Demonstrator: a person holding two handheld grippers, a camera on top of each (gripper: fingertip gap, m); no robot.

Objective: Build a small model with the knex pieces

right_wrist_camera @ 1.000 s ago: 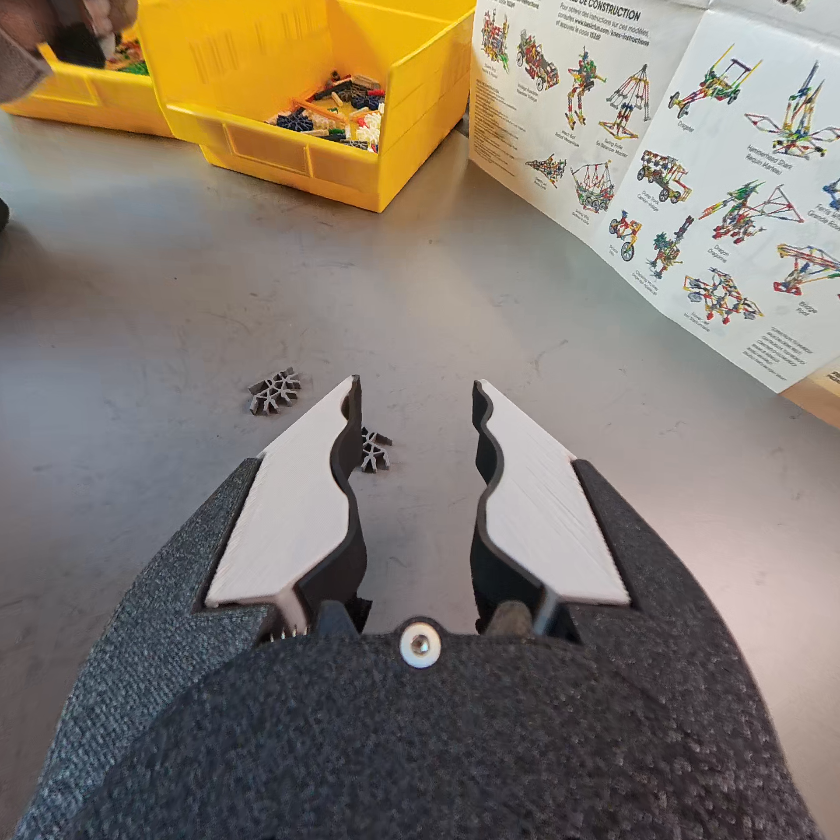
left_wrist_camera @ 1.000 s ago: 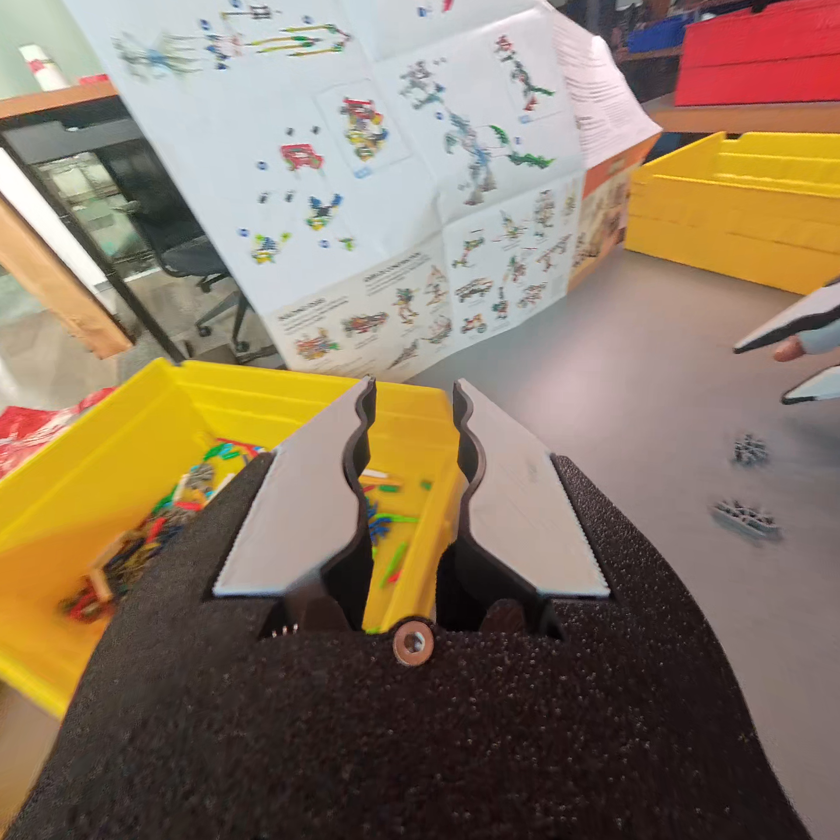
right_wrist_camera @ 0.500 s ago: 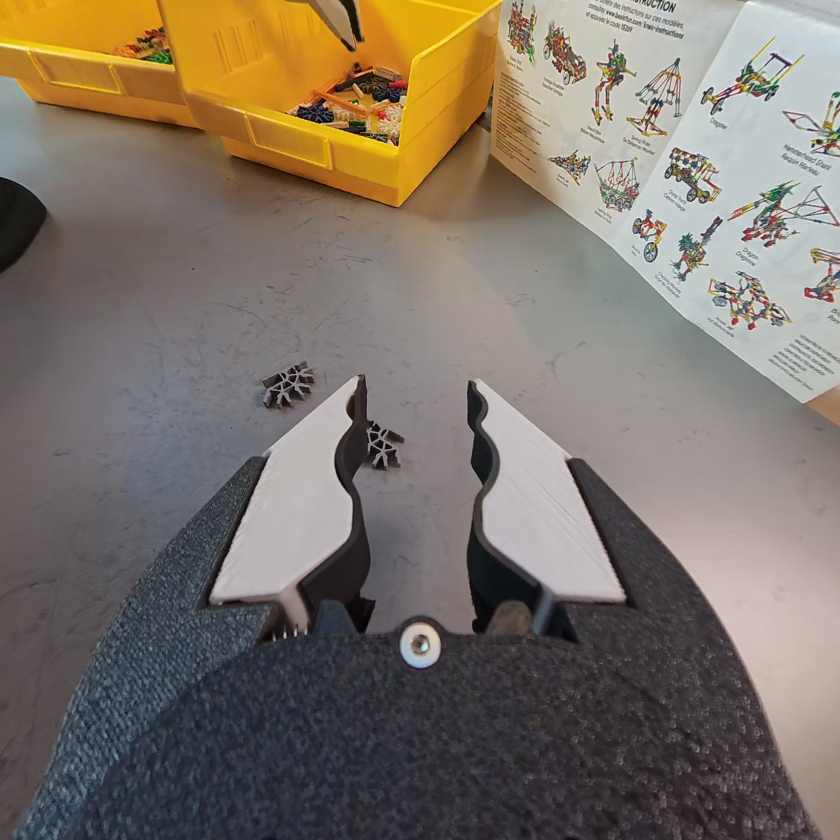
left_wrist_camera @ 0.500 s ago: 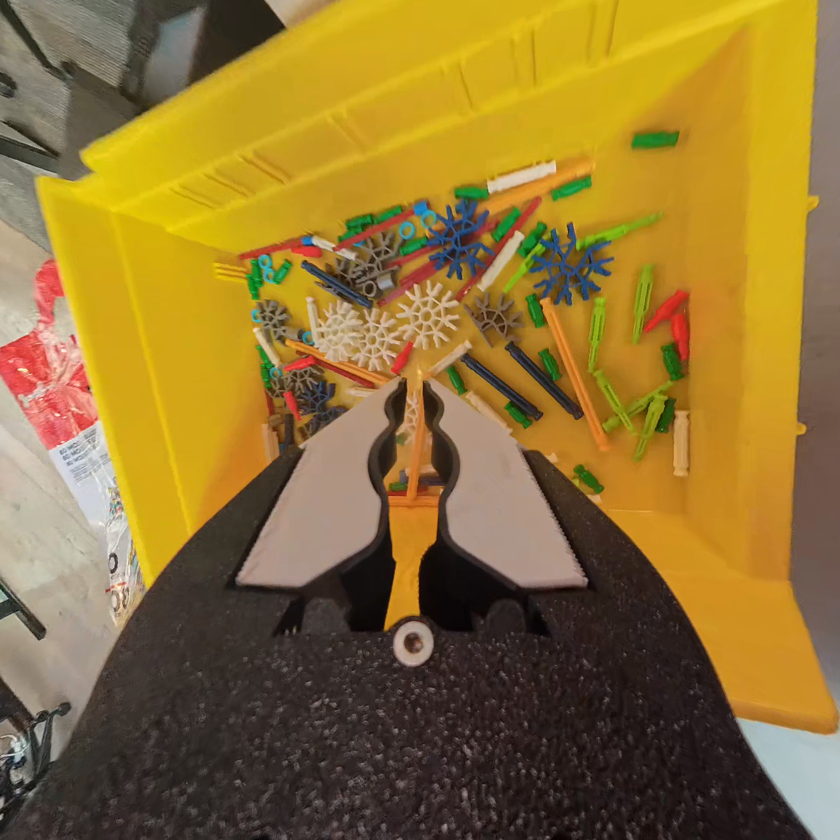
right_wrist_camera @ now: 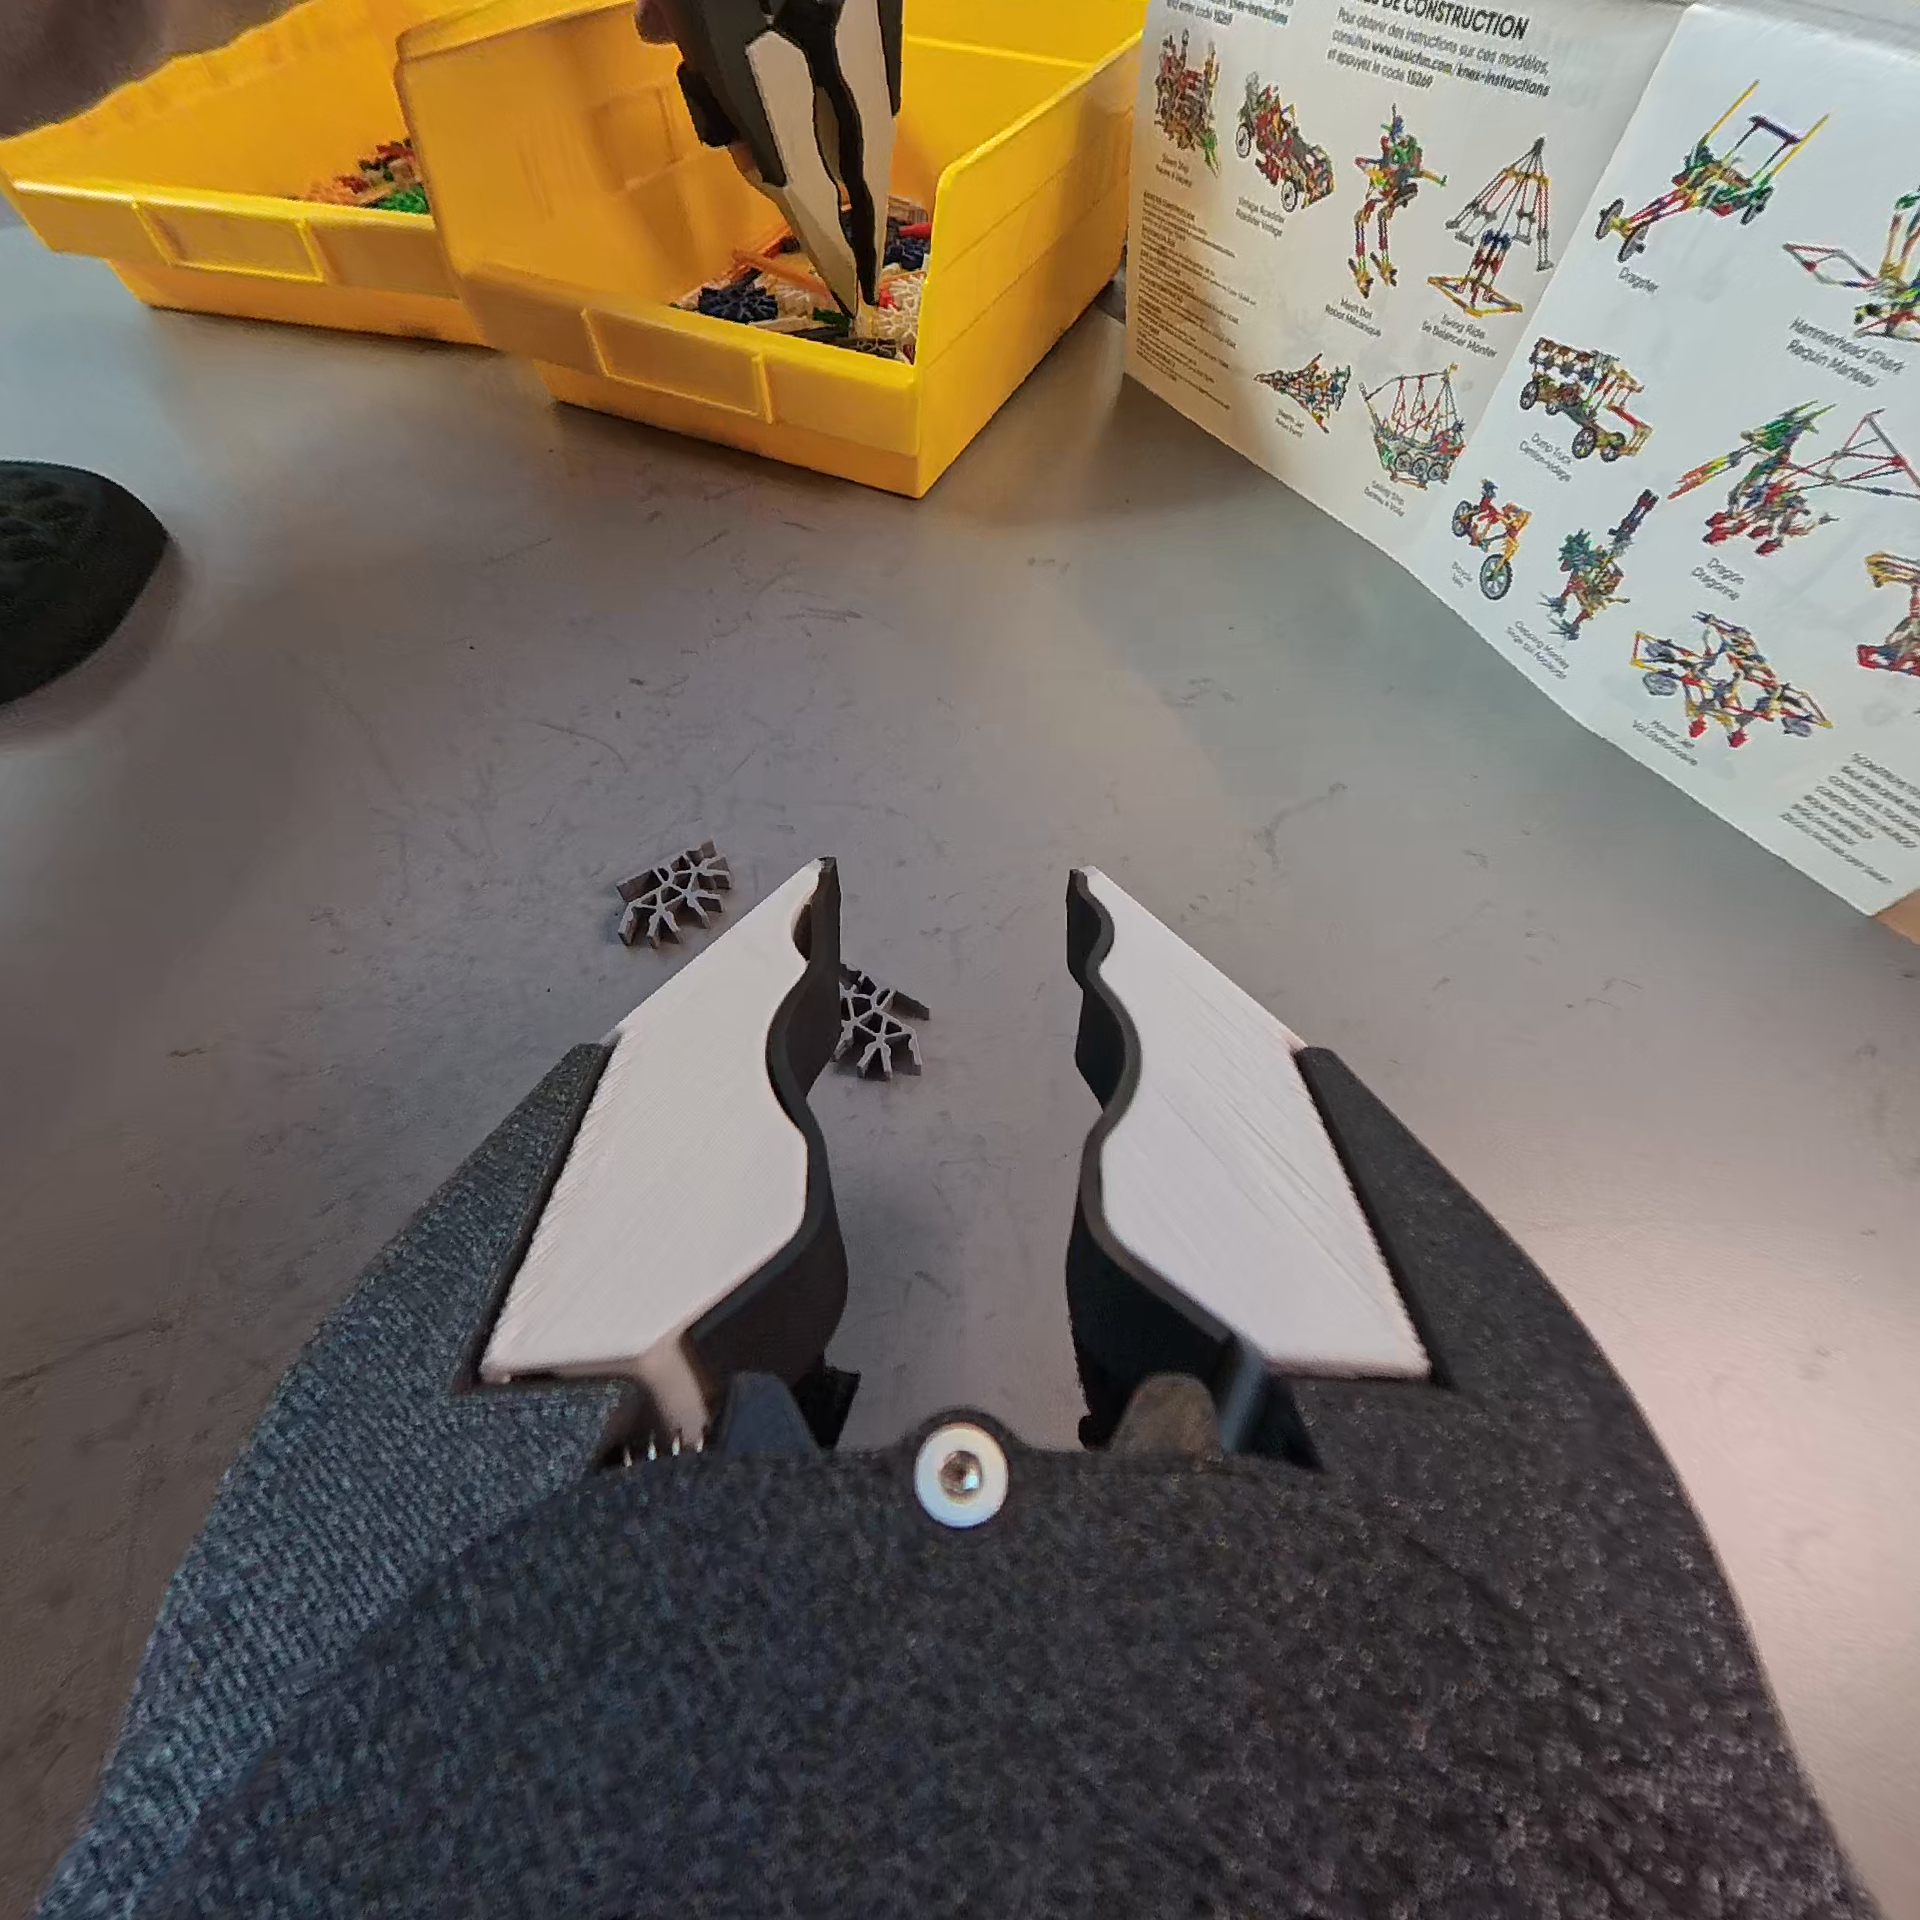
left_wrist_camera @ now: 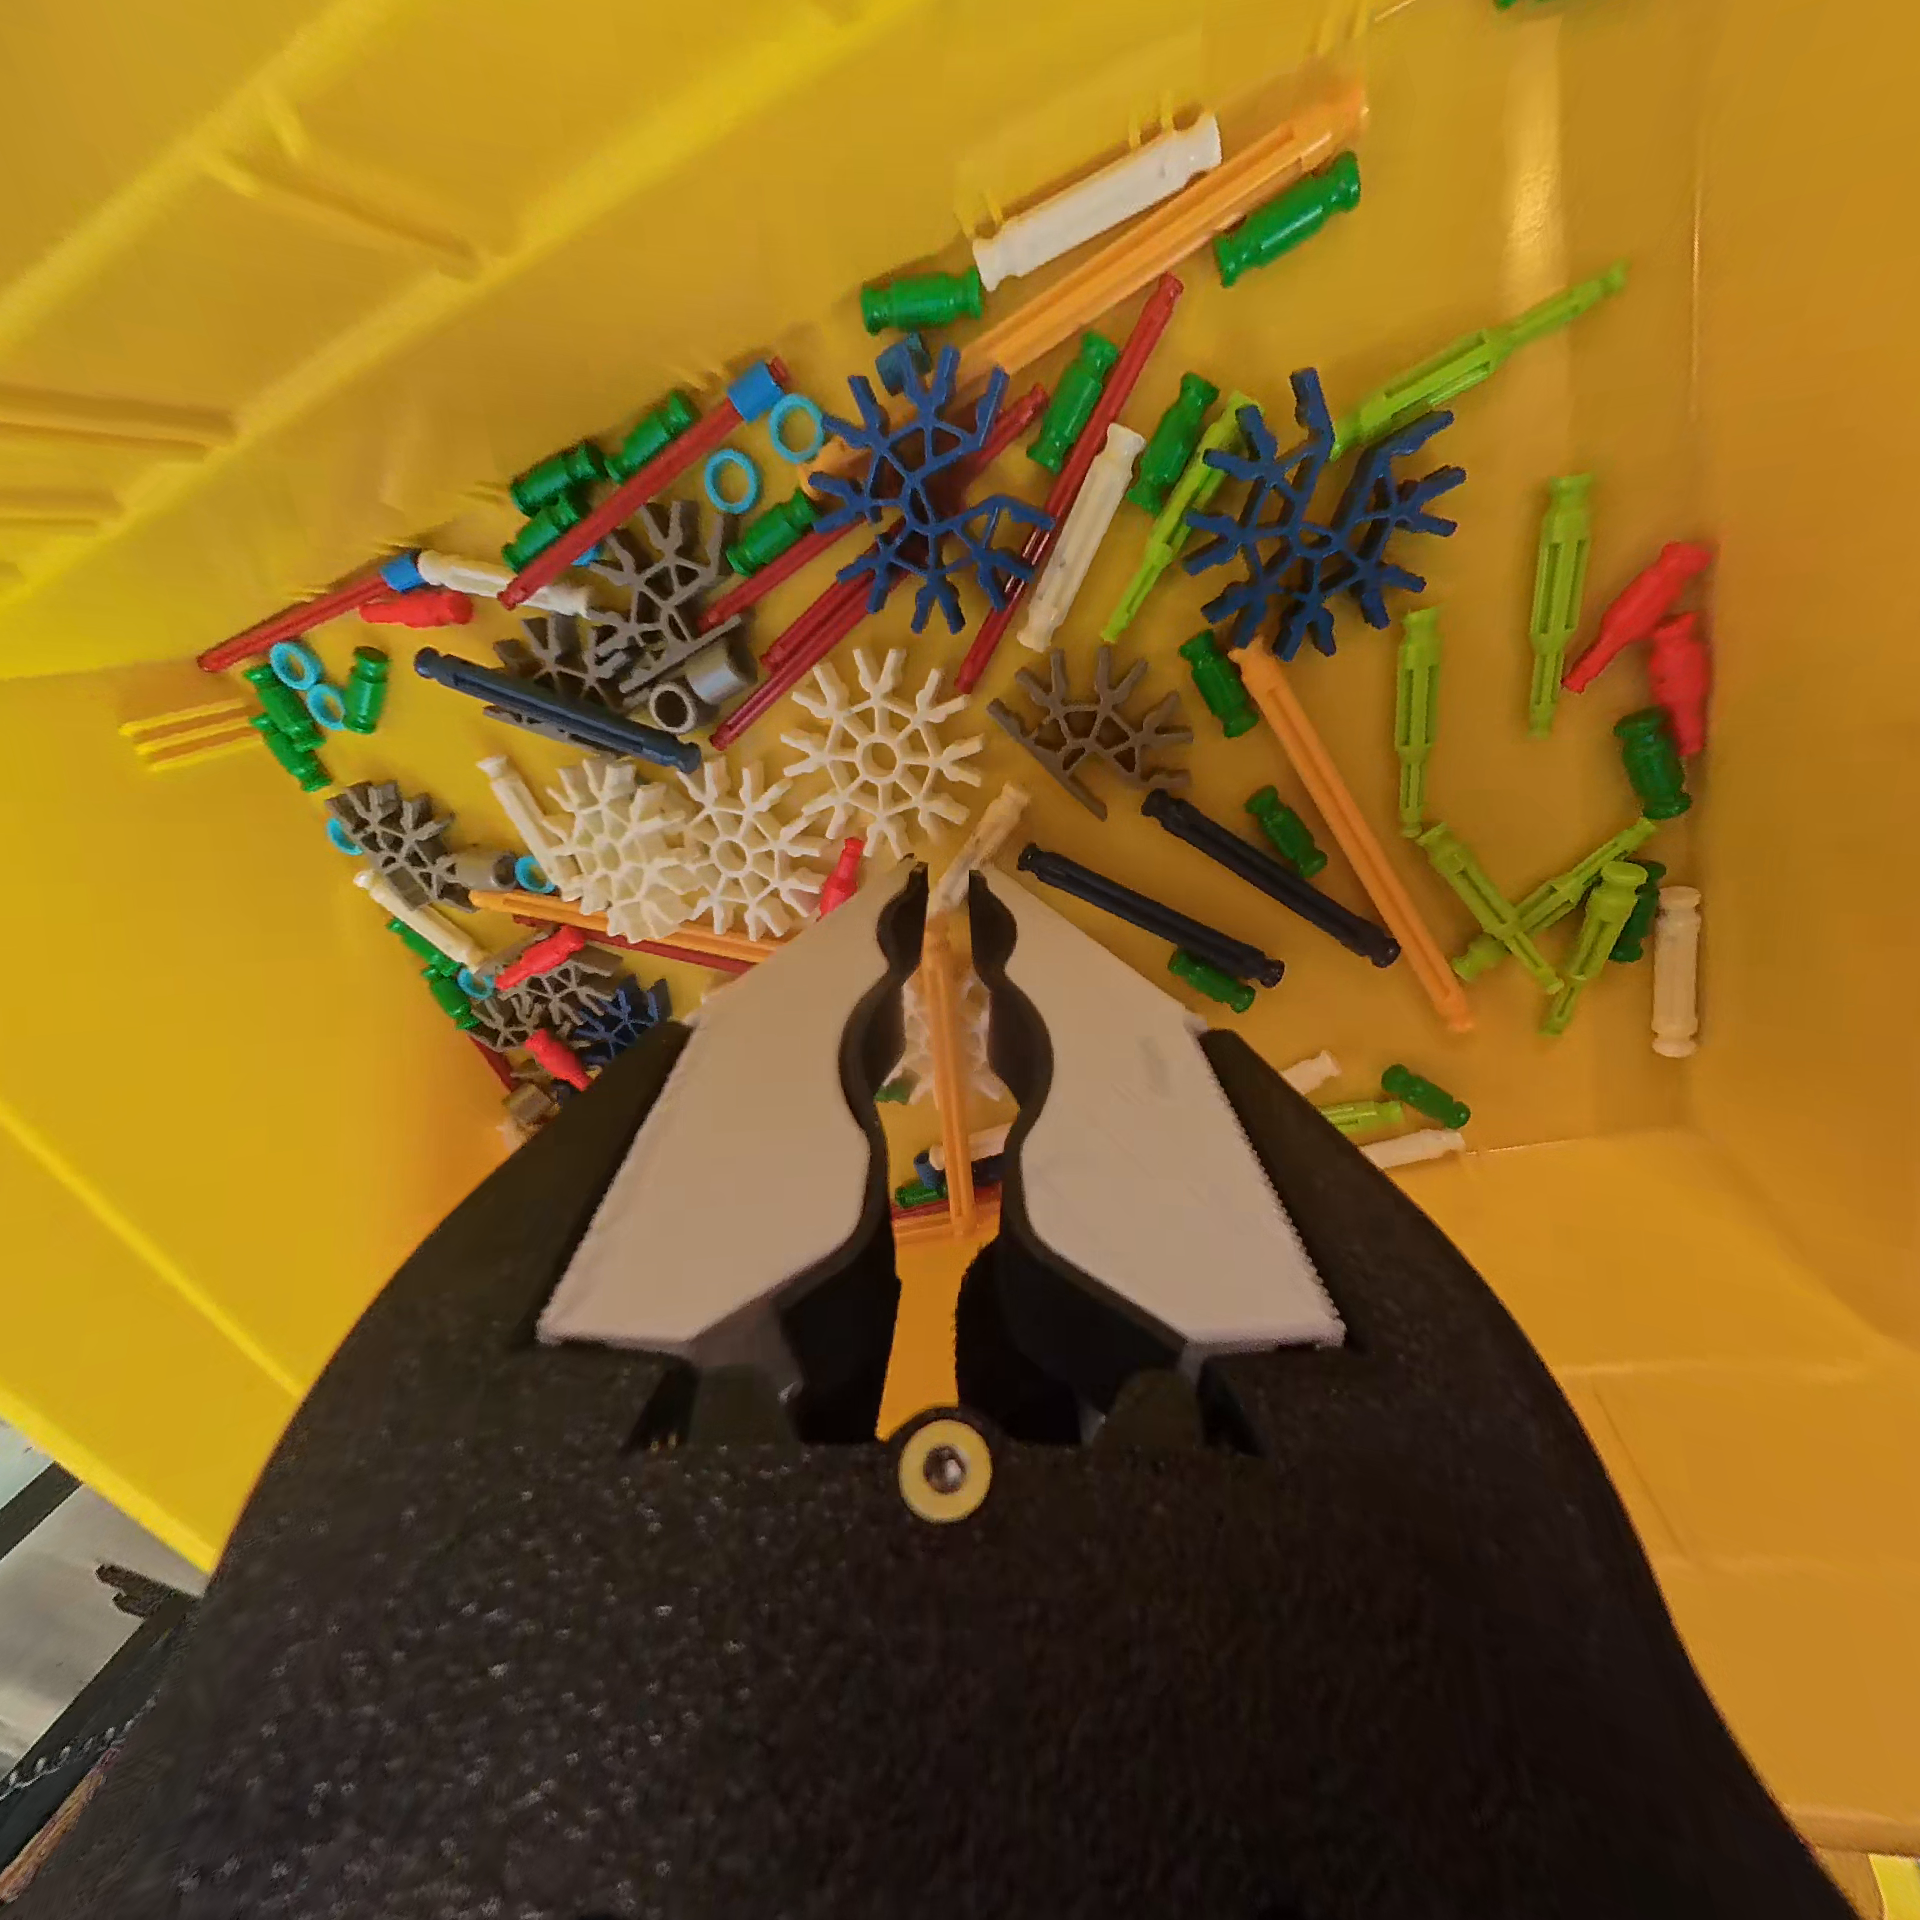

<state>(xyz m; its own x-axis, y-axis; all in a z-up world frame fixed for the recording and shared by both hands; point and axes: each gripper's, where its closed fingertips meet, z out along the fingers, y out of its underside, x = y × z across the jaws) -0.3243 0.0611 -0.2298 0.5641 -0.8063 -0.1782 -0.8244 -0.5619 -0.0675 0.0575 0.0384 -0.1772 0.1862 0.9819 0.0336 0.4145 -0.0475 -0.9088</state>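
My left claw (left_wrist_camera: 943, 883) is narrow about an orange rod (left_wrist_camera: 948, 1039) in the bin (left_wrist_camera: 312, 260); grip unclear. My right claw (right_wrist_camera: 951, 883) is wide over the bench (right_wrist_camera: 1039, 623), with a grey connector (right_wrist_camera: 878, 1023) at seven o'clock.

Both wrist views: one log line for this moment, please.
left tool: nearly shut around orange rod in bin | right tool: open, empty, above table | grey connector beside its left finger
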